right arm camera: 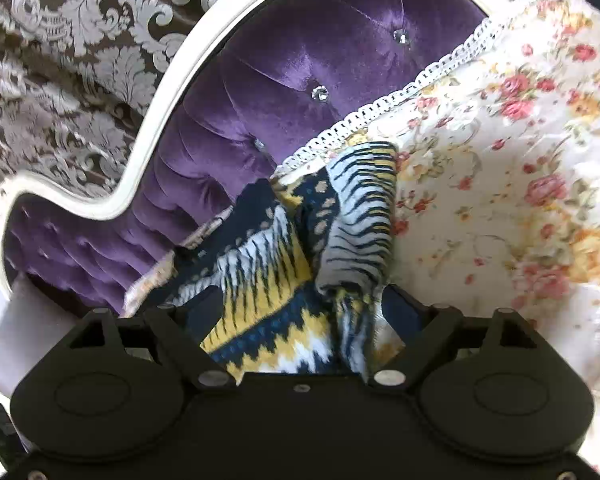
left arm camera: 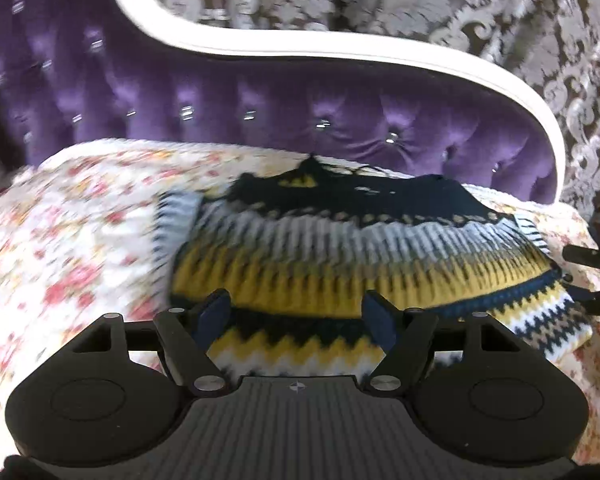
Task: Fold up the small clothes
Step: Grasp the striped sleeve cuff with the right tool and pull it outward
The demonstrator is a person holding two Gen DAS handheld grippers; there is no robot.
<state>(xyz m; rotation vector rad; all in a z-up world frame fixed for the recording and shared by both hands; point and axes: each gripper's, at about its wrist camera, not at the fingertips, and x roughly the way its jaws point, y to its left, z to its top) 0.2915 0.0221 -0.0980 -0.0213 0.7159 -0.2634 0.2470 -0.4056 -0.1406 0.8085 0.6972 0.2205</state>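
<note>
**Sweater mid-fold; slip and bunching risk**

Sweater is spread on the floral bedspread, hem between the spread fingers of the left tool, ungripped. Right tool likewise stands wide, sleeve bunched between. Knit could slide or crumple if lifted unevenly. Purple headboard behind.

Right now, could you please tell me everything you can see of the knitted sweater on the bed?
The sweater is a small, chunky knit in navy, mustard yellow, pale grey and white, with zigzag bands at the hem and a dark yoke toward the purple headboard. It lies on the floral bedspread, partly folded and bunched. The left gripper is open, its fingers either side of the hem. In the right wrist view the fabric rises crumpled between the open fingers of the right gripper; no firm grip is visible.
</note>
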